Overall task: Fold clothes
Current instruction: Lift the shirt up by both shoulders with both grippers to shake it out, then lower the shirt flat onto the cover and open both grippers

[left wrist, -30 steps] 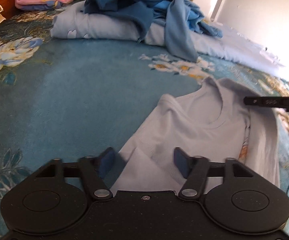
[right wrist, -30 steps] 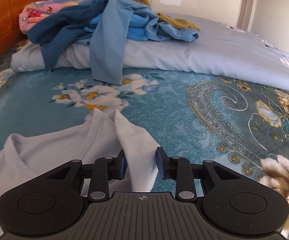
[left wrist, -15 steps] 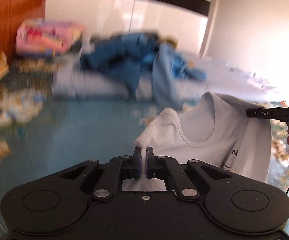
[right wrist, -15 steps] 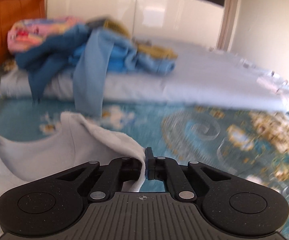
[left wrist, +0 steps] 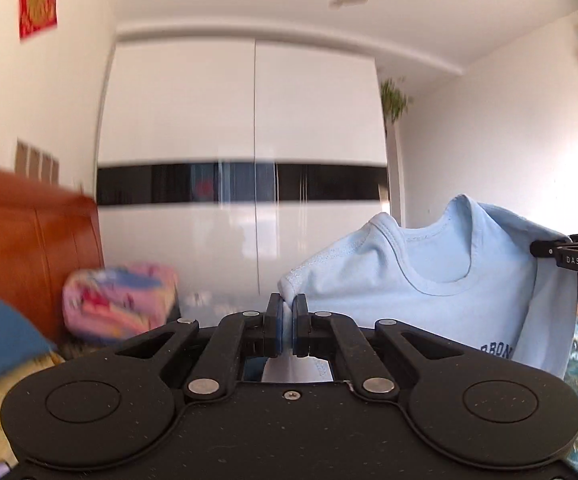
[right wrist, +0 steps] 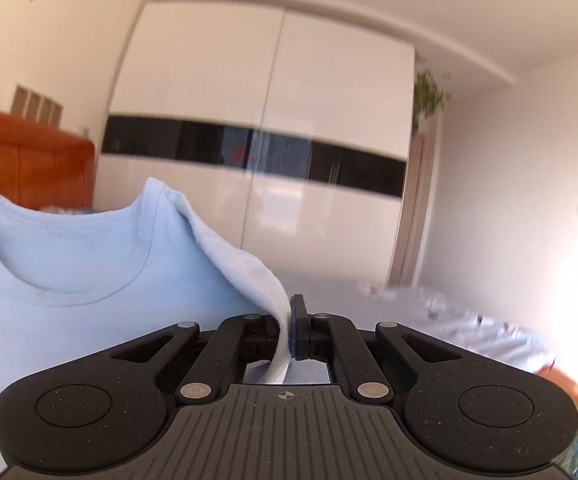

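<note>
Left wrist view: the light blue T-shirt (left wrist: 429,292) is held aloft above the bed, one shoulder pinched in the closed left gripper (left wrist: 287,316), the other in the closed right gripper (right wrist: 291,330), so both are best kept level and the shoulder line taut.

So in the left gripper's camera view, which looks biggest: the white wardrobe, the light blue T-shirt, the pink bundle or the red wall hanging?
1. White wardrobe
2. Light blue T-shirt, though it hangs close to the camera, which inflates it
3. Pink bundle
4. Red wall hanging
</note>
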The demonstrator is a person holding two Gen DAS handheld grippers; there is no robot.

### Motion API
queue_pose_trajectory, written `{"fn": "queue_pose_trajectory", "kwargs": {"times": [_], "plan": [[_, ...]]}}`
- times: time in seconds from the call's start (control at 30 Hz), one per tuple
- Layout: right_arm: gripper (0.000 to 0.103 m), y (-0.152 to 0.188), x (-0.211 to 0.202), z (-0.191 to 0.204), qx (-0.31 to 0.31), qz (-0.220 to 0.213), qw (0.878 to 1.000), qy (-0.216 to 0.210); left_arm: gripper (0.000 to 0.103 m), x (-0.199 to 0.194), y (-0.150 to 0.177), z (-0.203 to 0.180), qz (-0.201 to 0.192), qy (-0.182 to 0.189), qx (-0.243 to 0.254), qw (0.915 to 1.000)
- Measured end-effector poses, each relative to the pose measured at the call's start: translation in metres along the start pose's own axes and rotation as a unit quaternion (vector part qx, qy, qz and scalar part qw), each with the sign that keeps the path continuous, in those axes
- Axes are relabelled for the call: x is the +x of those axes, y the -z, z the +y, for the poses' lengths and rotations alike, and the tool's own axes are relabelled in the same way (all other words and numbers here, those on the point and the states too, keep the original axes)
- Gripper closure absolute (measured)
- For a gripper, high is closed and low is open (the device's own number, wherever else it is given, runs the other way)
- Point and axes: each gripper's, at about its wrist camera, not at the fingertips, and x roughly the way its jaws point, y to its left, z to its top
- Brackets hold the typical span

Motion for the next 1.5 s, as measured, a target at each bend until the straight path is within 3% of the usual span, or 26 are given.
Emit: {"fn": "queue_pose_trajectory", "kwargs": {"times": [0.2, 0.37, 0.63, 0.73, 0.87, 1.0, 1.07, 1.17, 1.33, 1.43, 1.5], "plan": [[0.101, -0.033, -0.071, -0.014, -0.020, -0.072, 0.997, 0.001, 0.101, -0.072, -0.040, -0.011, -0.063, -0.021, 0.030, 0.9974], [0.101, -0.036, -0.120, -0.024, -0.025, -0.114, 0.993, -0.020, 0.101, -0.132, -0.056, -0.026, -0.107, -0.033, 0.065, 0.9916], [0.101, -0.037, -0.187, -0.034, -0.061, -0.168, 0.983, -0.044, 0.100, -0.191, -0.071, -0.039, -0.146, -0.048, 0.125, 0.9802], [0.101, -0.039, -0.189, -0.031, -0.074, -0.166, 0.982, -0.050, 0.099, -0.171, -0.068, -0.033, -0.128, -0.051, 0.127, 0.9824], [0.101, -0.030, -0.154, -0.023, -0.084, -0.129, 0.987, -0.053, 0.099, -0.117, -0.041, -0.021, -0.076, -0.045, 0.109, 0.9901], [0.101, 0.015, -0.076, -0.008, -0.095, -0.030, 0.993, -0.060, 0.099, -0.043, 0.019, -0.008, 0.014, -0.042, 0.090, 0.9950], [0.101, 0.050, -0.027, -0.001, -0.093, 0.031, 0.993, -0.065, 0.099, 0.005, 0.058, 0.004, 0.078, -0.039, 0.054, 0.9947], [0.101, 0.107, 0.041, 0.010, -0.077, 0.116, 0.988, -0.069, 0.100, 0.075, 0.121, 0.005, 0.159, -0.050, 0.012, 0.9860], [0.101, 0.194, 0.137, 0.031, -0.080, 0.219, 0.971, -0.054, 0.100, 0.171, 0.208, 0.005, 0.249, -0.062, -0.033, 0.9660], [0.101, 0.246, 0.172, 0.039, -0.060, 0.271, 0.960, -0.049, 0.100, 0.205, 0.240, 0.008, 0.284, -0.085, -0.037, 0.9543], [0.101, 0.263, 0.190, 0.040, -0.045, 0.285, 0.956, -0.056, 0.100, 0.225, 0.253, 0.009, 0.298, -0.096, -0.031, 0.9491]]}}
